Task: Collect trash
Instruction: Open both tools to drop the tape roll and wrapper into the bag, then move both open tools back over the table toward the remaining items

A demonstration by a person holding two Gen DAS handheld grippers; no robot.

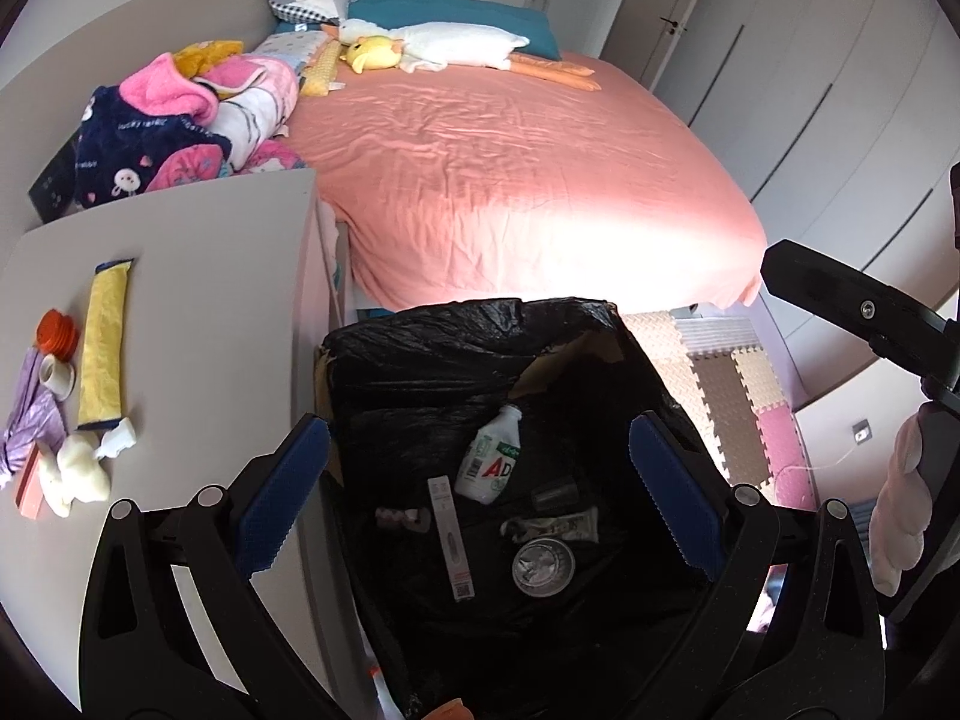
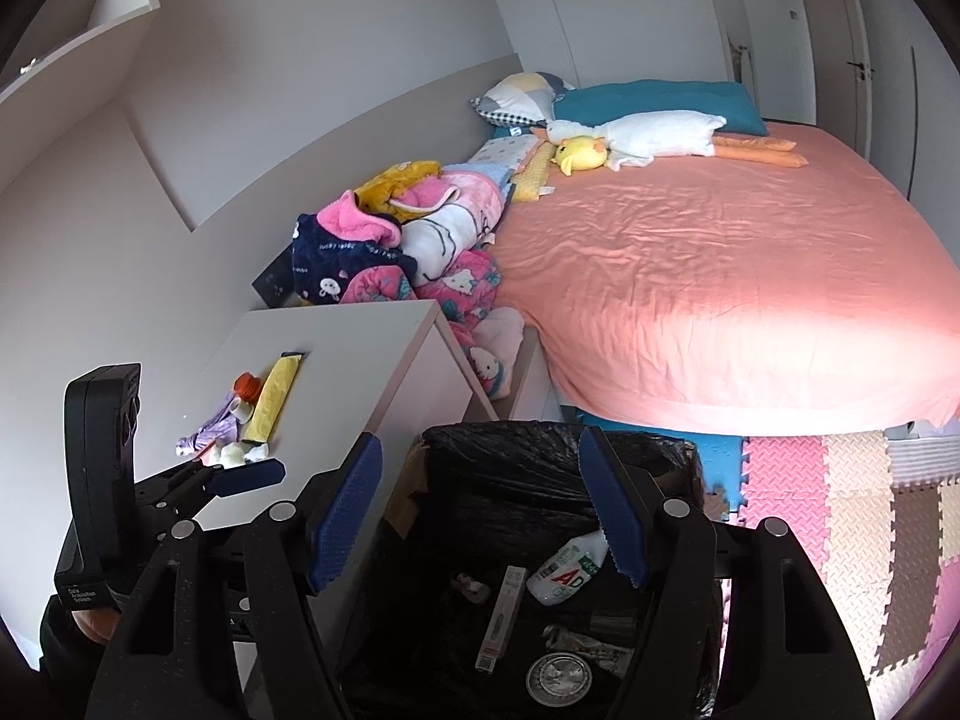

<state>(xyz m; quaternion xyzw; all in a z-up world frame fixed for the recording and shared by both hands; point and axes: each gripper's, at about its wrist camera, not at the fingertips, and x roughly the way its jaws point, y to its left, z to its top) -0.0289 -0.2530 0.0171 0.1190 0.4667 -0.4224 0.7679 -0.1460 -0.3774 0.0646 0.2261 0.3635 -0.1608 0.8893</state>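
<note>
A cardboard box lined with a black bag (image 1: 420,372) (image 2: 516,480) stands on the floor by the bed. Inside lie a white bottle (image 1: 489,456) (image 2: 567,570), a flat white box (image 1: 450,537), a round lid (image 1: 543,567) and wrappers. My left gripper (image 1: 480,492) is open and empty above the bag. My right gripper (image 2: 480,510) is open and empty above it too. On the white nightstand (image 1: 198,276) (image 2: 360,348) lie a yellow packet (image 1: 105,342) (image 2: 273,399), an orange cap (image 1: 57,333), a purple wrapper (image 1: 30,414), crumpled tissue (image 1: 75,471) and a small white bottle (image 1: 117,441).
A bed with a pink sheet (image 1: 510,180) (image 2: 720,276) fills the back, with plush toys (image 1: 432,45) and a pile of clothes (image 1: 180,126) (image 2: 396,246). Foam floor mats (image 1: 738,396) (image 2: 840,510) lie right of the box. Wardrobe doors (image 1: 810,60) stand on the right.
</note>
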